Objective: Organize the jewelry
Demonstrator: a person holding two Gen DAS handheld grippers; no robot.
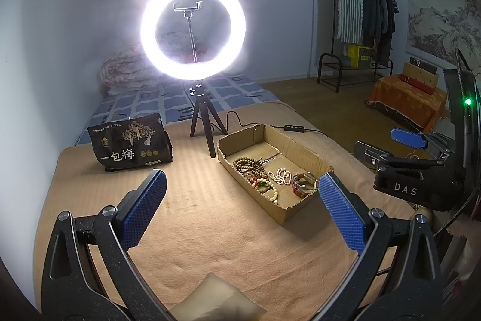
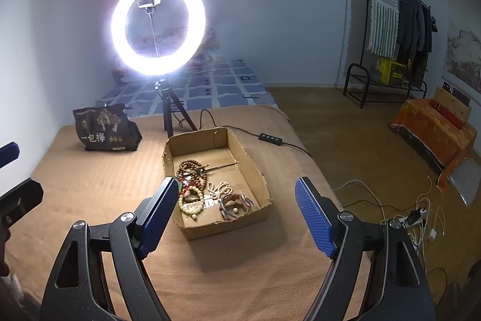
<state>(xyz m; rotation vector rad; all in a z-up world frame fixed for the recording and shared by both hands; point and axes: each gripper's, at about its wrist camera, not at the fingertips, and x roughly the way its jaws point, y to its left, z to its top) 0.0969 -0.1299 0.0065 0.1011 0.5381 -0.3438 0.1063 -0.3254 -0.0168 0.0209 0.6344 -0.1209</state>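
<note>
The table [image 2: 90, 191], draped in a tan cloth, fills the field ahead of both grippers. On it, beyond the jaws, stand a lit ring light [image 1: 193, 28] on a small tripod and a dark snack bag [image 1: 130, 145].

The cardboard tray [image 2: 251, 167] lies ahead of the right gripper [image 2: 237, 215], between its fingers and closer to the left one; in the left wrist view it sits just beyond the right finger of the left gripper [image 1: 243, 208]. Both grippers hang above the cloth with jaws spread wide and nothing between the pads.

Contents of the tray, all gathered in the half nearer the jaws: a coil of dark brown wooden beads [image 2: 192, 170] farthest in; a strand of small white beads [image 2: 221, 189]; a bracelet of larger cream beads [image 2: 190, 208] at the near wall; a reddish-brown bangle [image 2: 236, 205] in the near right corner. A few red beads and small flat pieces lie among them, too small to identify. The far half of the tray is bare cardboard.

With every piece in the tray, the arrangement fits either jewelry already collected or a heap awaiting sorting. Any grasp here calls, in all likelihood, for a descent over one strand alone, pads closing across the beads rather than along them, since overlapping coils may drag neighbours up together.
</note>
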